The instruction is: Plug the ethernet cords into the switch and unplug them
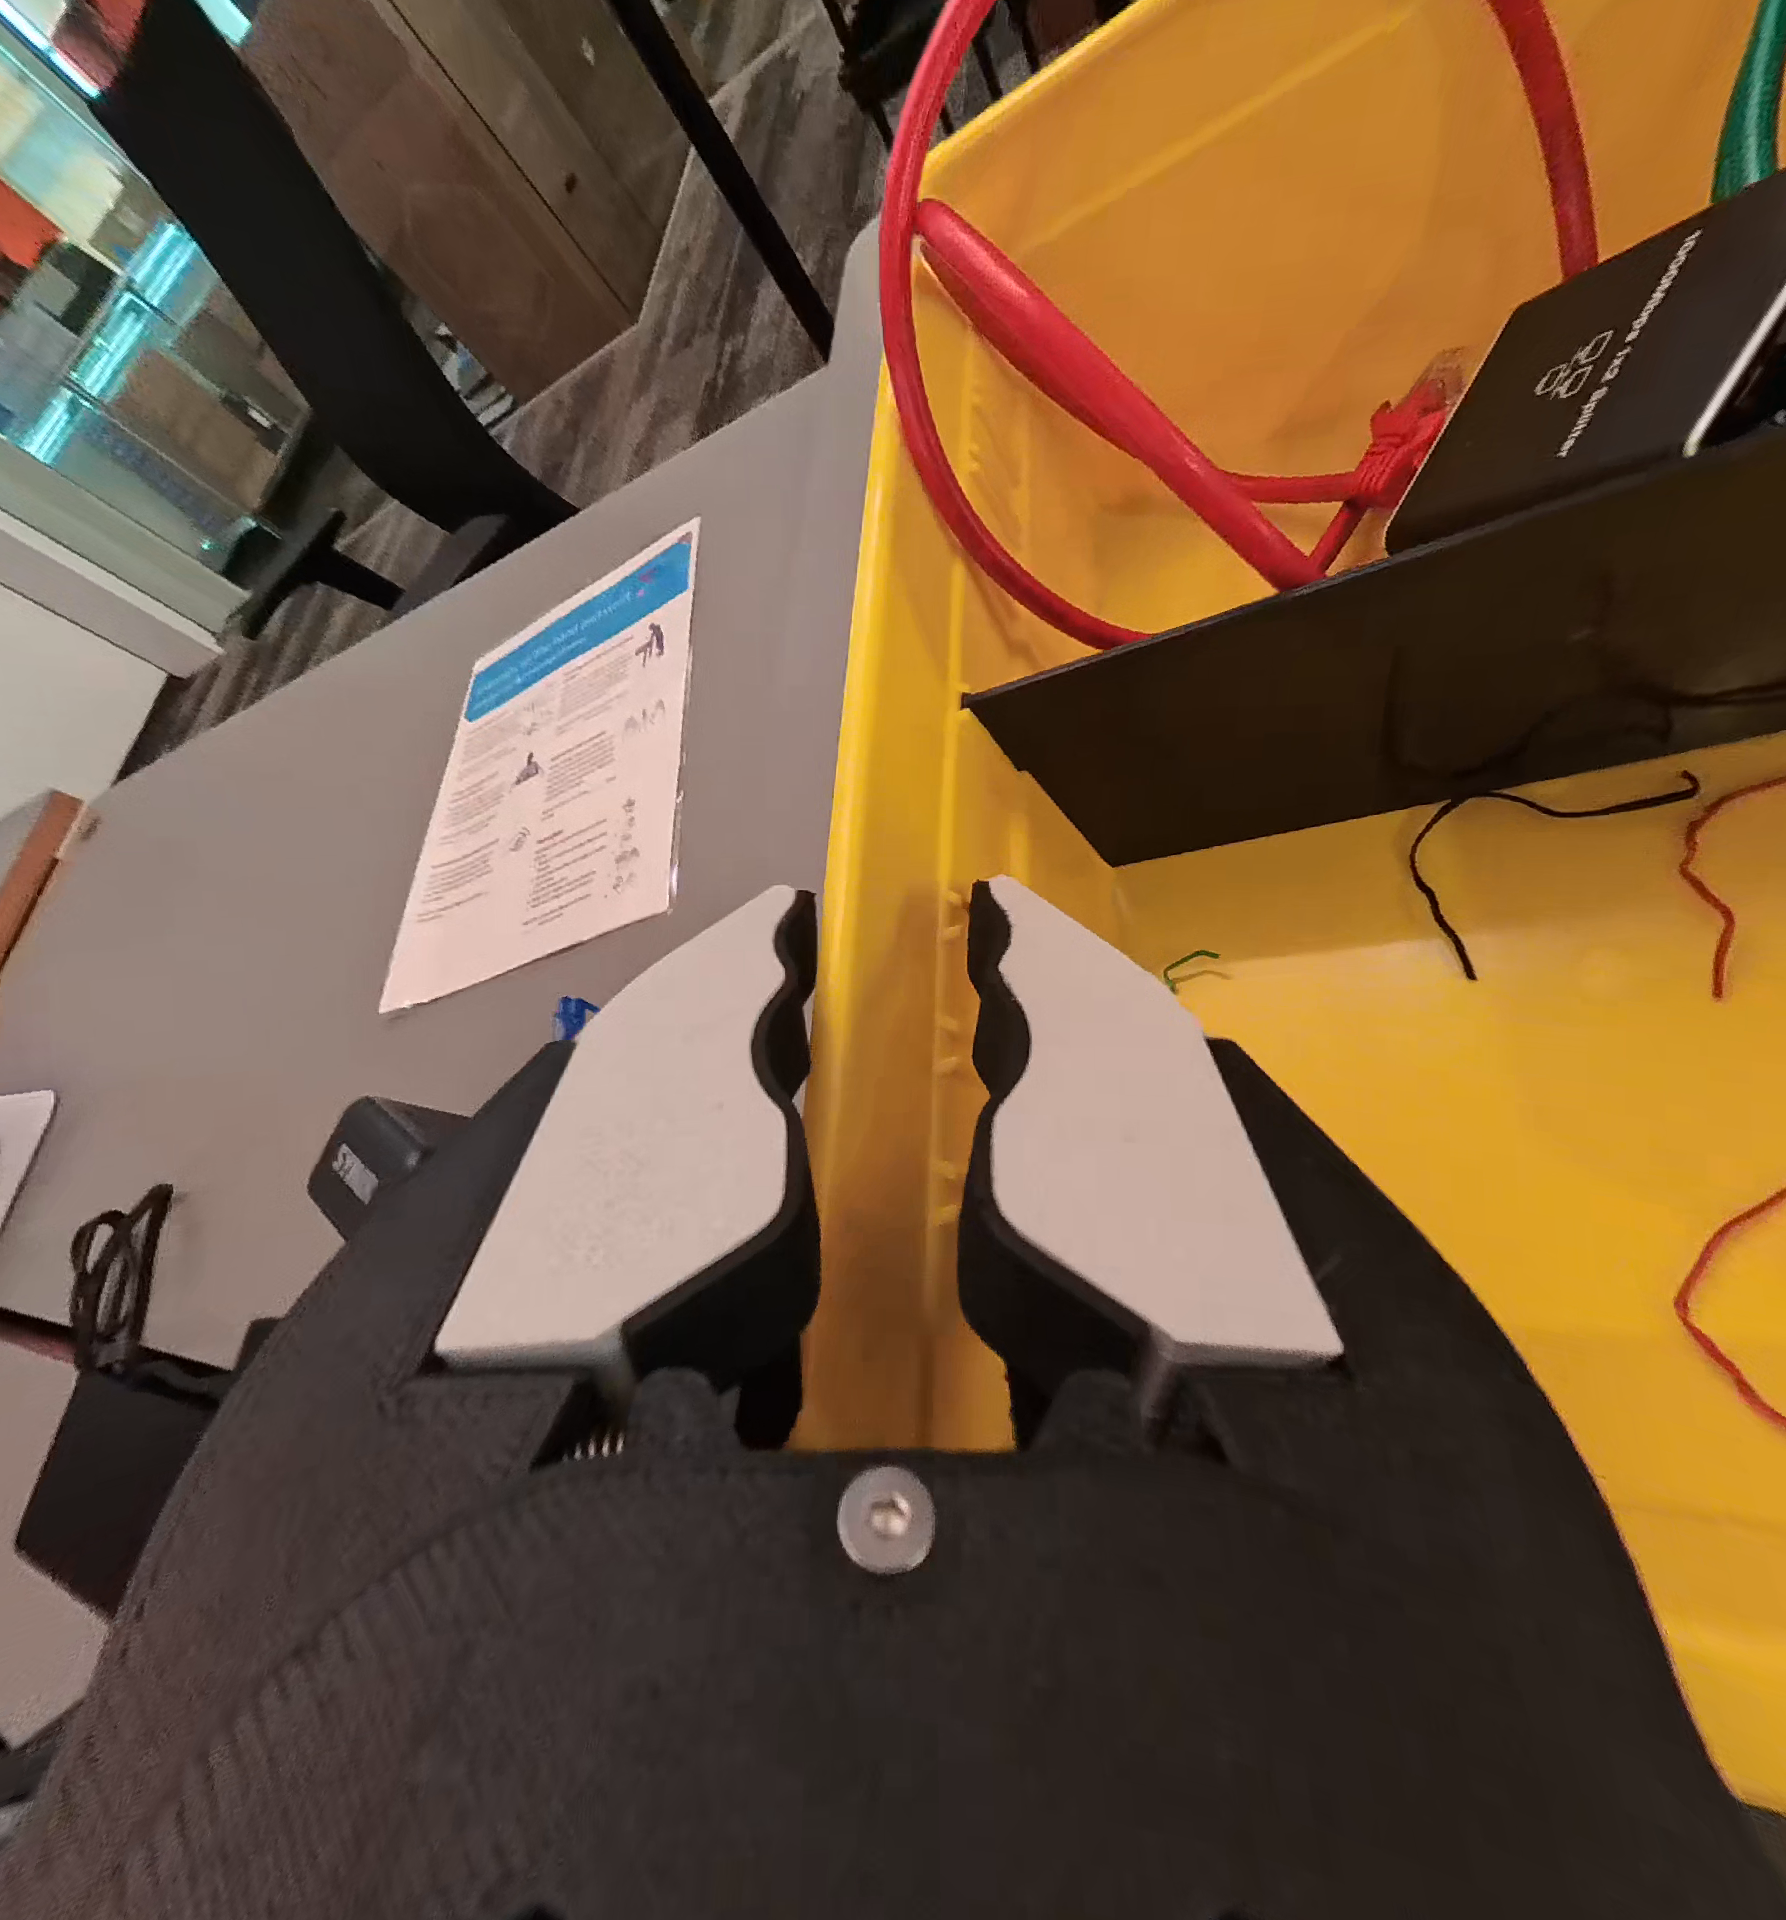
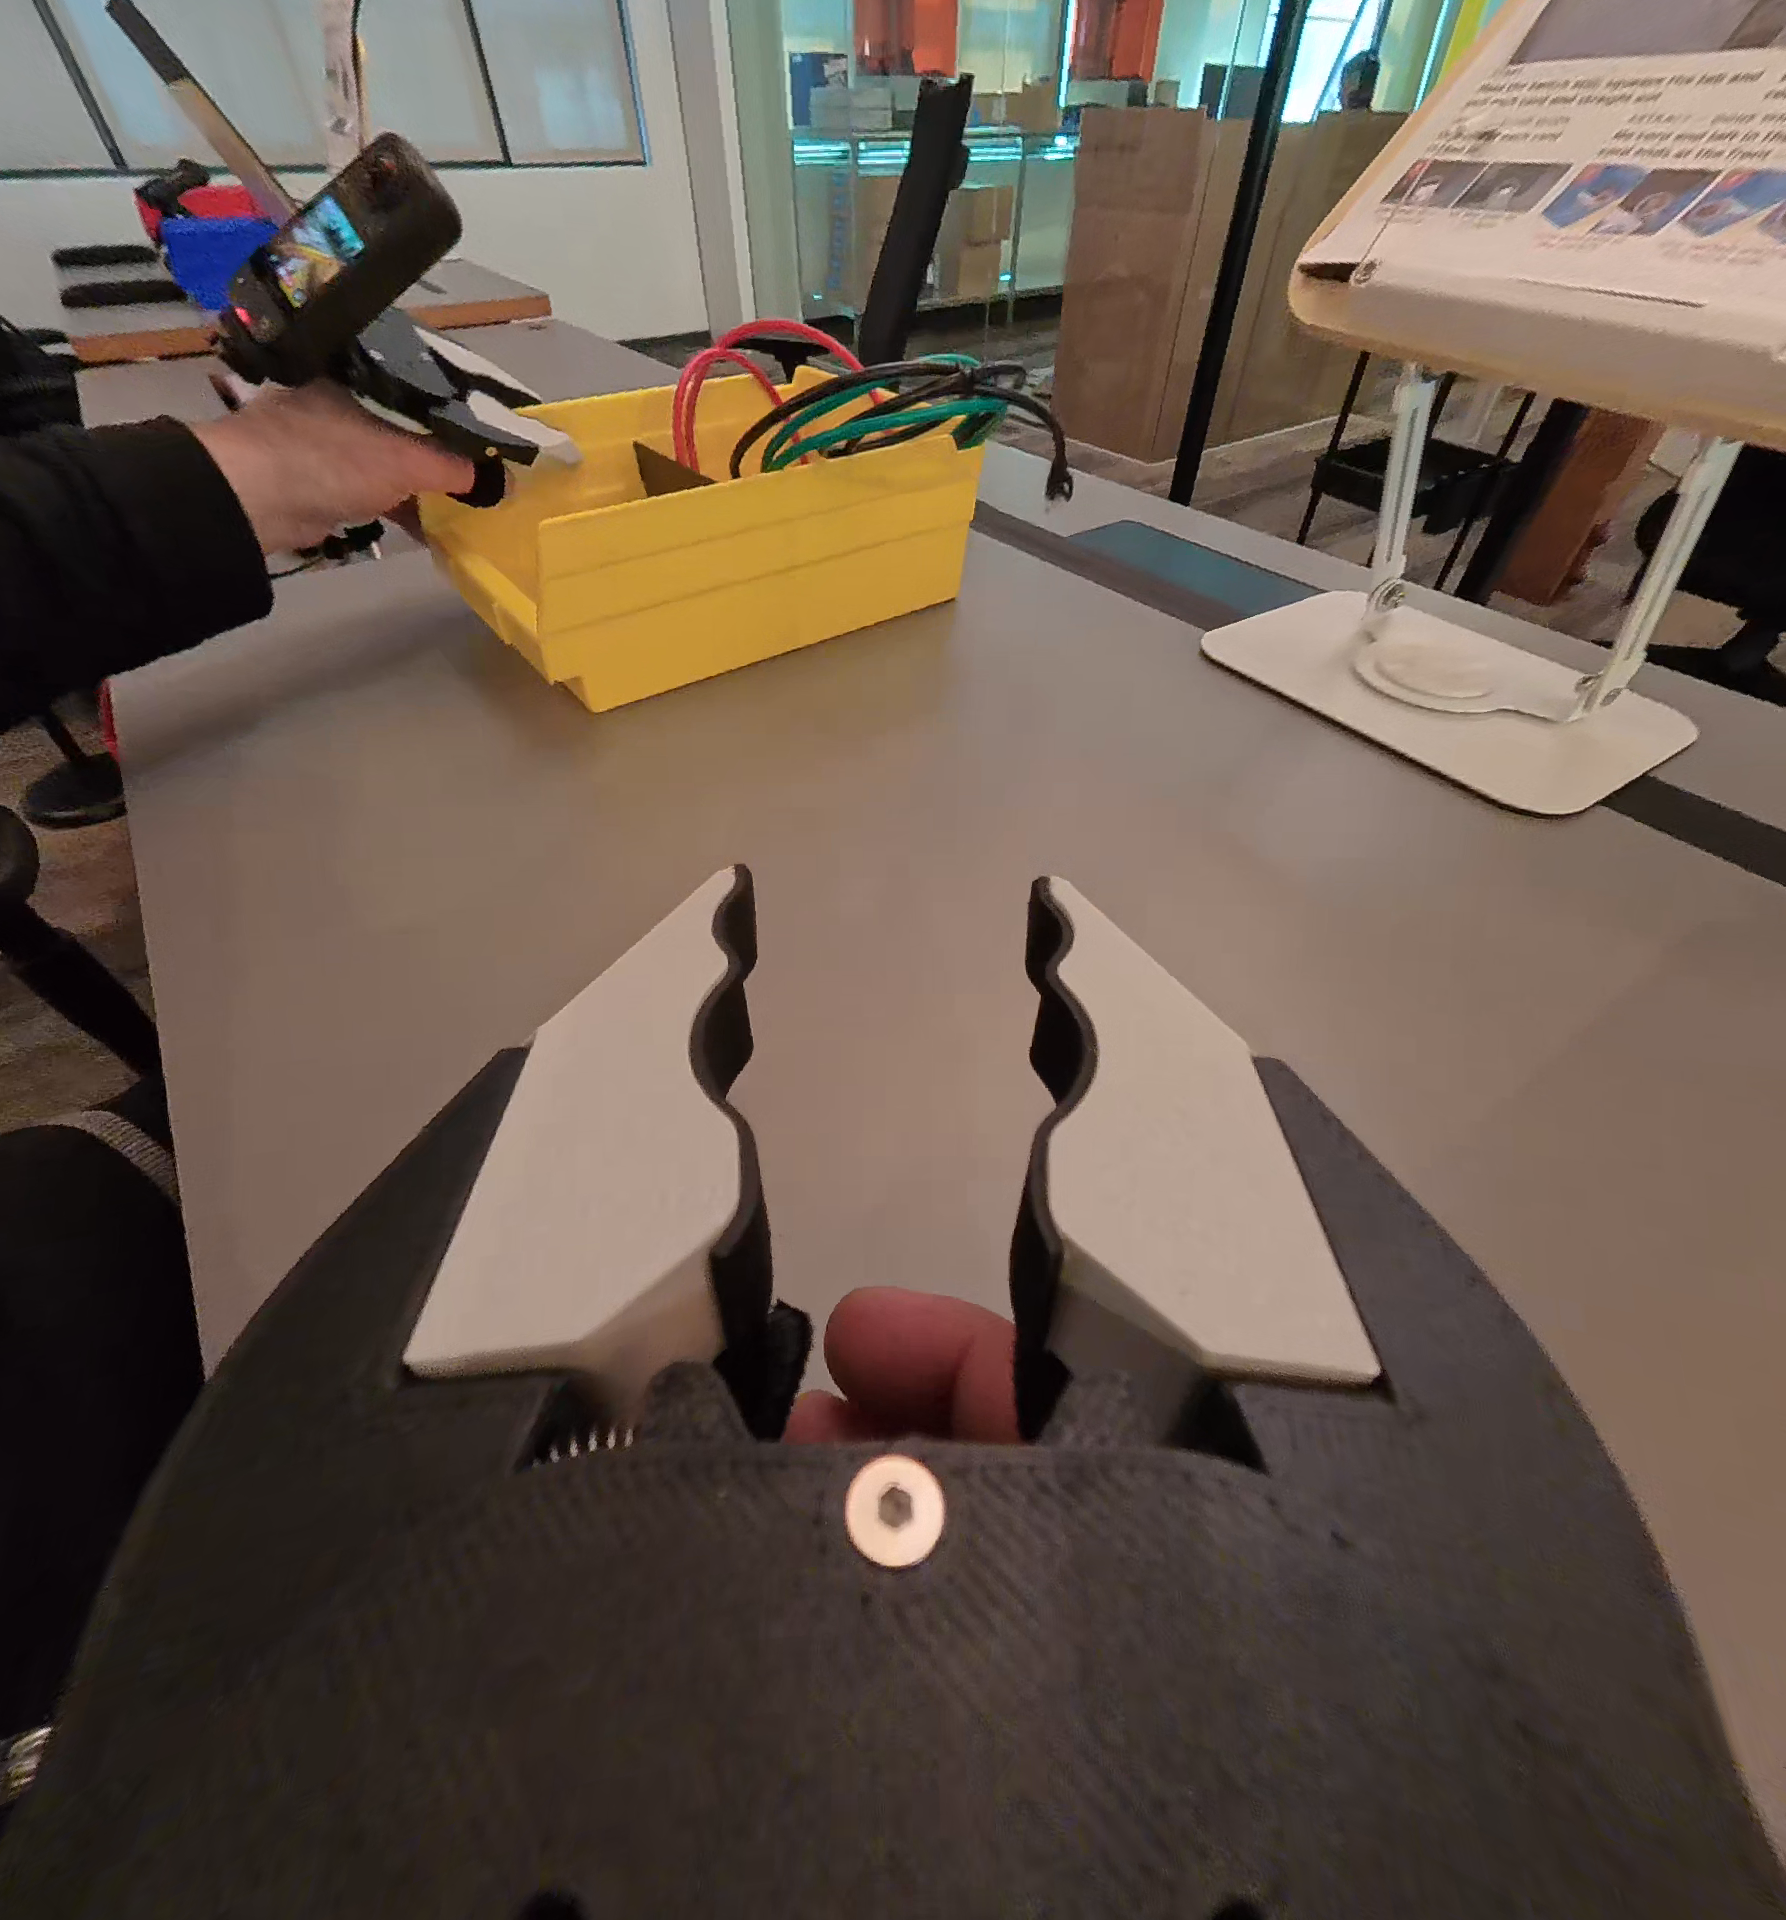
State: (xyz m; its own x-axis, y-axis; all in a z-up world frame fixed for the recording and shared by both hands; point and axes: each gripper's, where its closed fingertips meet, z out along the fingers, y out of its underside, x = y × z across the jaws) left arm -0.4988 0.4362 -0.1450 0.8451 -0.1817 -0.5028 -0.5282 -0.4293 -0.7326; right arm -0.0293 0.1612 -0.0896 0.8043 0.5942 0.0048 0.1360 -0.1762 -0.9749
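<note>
Left wrist view
Left gripper (image 1: 891, 914): its jaws stand a narrow gap apart, one on each side of the yellow bin's wall (image 1: 884, 727). Whether they press it I cannot tell.
Switch (image 1: 1616, 384): a flat black box with a matte top, lying in the far compartment behind a black divider (image 1: 1388, 717).
Red cord (image 1: 1097, 374): round, glossy jacket in a big loop; its clear plug (image 1: 1434, 379) lies free beside the switch, not in a port.
Green cord (image 1: 1751, 104): only a short piece shows, and its end is hidden.
Progress: judging from the free red plug, the plugging is not done for this cord. The ports hardly show.
Near compartment: thin loose wires, red (image 1: 1710, 904) and black (image 1: 1440, 883), on smooth plastic.

Right wrist view
Right gripper (image 2: 891, 904): jaws wide and empty, over the bare grey table (image 2: 972, 790), well apart from the bin (image 2: 743, 582).
Fingers: grey smooth outside, black wavy pads (image 2: 728, 997) inside.
Left gripper (image 2: 515, 436): at the bin's left edge, in a hand (image 2: 317, 468).
Cords: red (image 2: 733, 358), green (image 2: 868, 421) and black (image 2: 1014, 390) loops rise above the rim; one black end hangs outside.
Bin: hard moulded plastic with stepped sides.
Left to do: by my judgement, nearly the whole task.
</note>
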